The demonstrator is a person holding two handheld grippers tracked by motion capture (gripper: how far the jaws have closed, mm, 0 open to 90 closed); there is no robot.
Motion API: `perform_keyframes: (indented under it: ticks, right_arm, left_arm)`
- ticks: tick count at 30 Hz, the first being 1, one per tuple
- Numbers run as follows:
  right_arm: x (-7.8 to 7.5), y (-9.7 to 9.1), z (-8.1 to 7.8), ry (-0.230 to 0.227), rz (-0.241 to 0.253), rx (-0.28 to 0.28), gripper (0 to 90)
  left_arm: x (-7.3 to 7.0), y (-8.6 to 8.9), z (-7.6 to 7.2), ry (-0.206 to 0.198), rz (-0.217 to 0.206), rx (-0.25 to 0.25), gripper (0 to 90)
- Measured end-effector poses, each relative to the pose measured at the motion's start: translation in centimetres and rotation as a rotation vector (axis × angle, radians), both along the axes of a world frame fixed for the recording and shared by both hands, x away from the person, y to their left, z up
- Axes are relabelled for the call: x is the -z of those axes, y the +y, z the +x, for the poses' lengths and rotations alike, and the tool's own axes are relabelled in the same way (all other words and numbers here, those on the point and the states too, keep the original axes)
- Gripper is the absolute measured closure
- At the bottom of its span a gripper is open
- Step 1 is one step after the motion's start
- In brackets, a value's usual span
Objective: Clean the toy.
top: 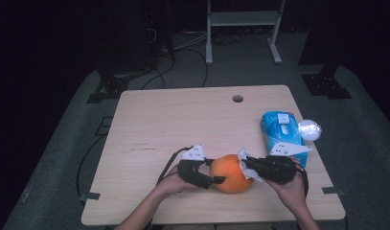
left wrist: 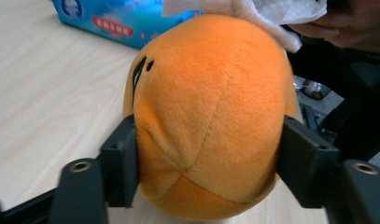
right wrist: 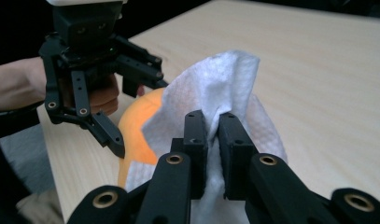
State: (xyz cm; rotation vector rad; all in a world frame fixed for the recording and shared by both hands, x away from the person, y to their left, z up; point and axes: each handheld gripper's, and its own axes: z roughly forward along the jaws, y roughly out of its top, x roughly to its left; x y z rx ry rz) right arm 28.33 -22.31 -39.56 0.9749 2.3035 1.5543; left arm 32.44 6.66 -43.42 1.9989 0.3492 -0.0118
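An orange round plush toy (top: 229, 173) sits on the wooden table (top: 183, 120) near its front edge. My left gripper (top: 215, 171) comes at it from the left, and in the left gripper view its two black jaws press into the sides of the plush (left wrist: 211, 102). My right gripper (right wrist: 214, 126) is shut on a white tissue (right wrist: 215, 79), with the sheet pinched between its pads. The tissue (top: 244, 160) lies against the upper right side of the plush. In the right gripper view the plush (right wrist: 130, 128) is partly hidden behind the tissue.
A blue tissue pack (top: 281, 134) lies at the table's right side, with a white crumpled ball (top: 309, 129) at the edge beside it. A round cable hole (top: 237, 98) sits near the far edge. Bare wood stretches across the left and middle.
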Motion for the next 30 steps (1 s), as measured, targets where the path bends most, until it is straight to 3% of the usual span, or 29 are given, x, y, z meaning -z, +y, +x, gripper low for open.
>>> perform_keyframes:
  ticks: [2,4,6,9,13,15,17,21,25,29,30]
  right_arm:
    - [-0.9,0.9,-0.4,-0.02,0.033,-0.038,82.0]
    - [-1.3,2.1,-0.8,-0.047,0.009,-0.065,81.9]
    - [-1.4,2.7,-0.9,-0.068,-0.014,-0.064,81.9]
    - [-0.9,1.7,-0.3,-0.042,0.007,-0.03,81.9]
    - [1.0,1.1,0.7,0.024,0.016,0.012,81.9]
    - [0.7,1.3,0.5,0.008,0.018,0.014,81.9]
    - [-0.3,1.8,-0.1,-0.017,0.061,-0.019,81.9]
    - [-0.9,3.1,-0.7,-0.055,0.014,-0.048,81.8]
    - [-0.1,2.8,-0.2,-0.022,0.014,-0.04,81.9]
    - [0.5,1.7,0.2,-0.002,0.001,0.001,81.8]
    - [0.6,1.6,0.3,0.001,0.003,0.006,81.8]
  left_arm:
    - [-1.0,-0.2,-0.6,-0.031,0.02,-0.027,36.2]
    - [-1.6,-0.4,-1.0,-0.054,0.033,-0.03,38.3]
    - [-2.2,-0.1,-1.2,-0.068,0.036,-0.043,38.6]
    - [-2.9,0.5,-1.1,-0.081,0.019,-0.056,39.0]
    - [-2.4,0.6,-0.8,-0.069,0.018,-0.07,38.3]
    - [-2.6,0.6,-0.8,-0.07,0.021,-0.08,38.2]
    - [-2.7,0.4,-0.9,-0.07,0.021,-0.094,38.2]
    - [-2.7,0.1,-1.1,-0.063,0.03,-0.105,36.5]
    - [-2.6,-0.2,-1.2,-0.039,0.015,-0.101,29.4]
    - [-2.6,-0.1,-1.3,-0.018,-0.011,-0.064,28.7]
    - [-2.6,0.0,-1.3,-0.028,-0.013,-0.044,28.5]
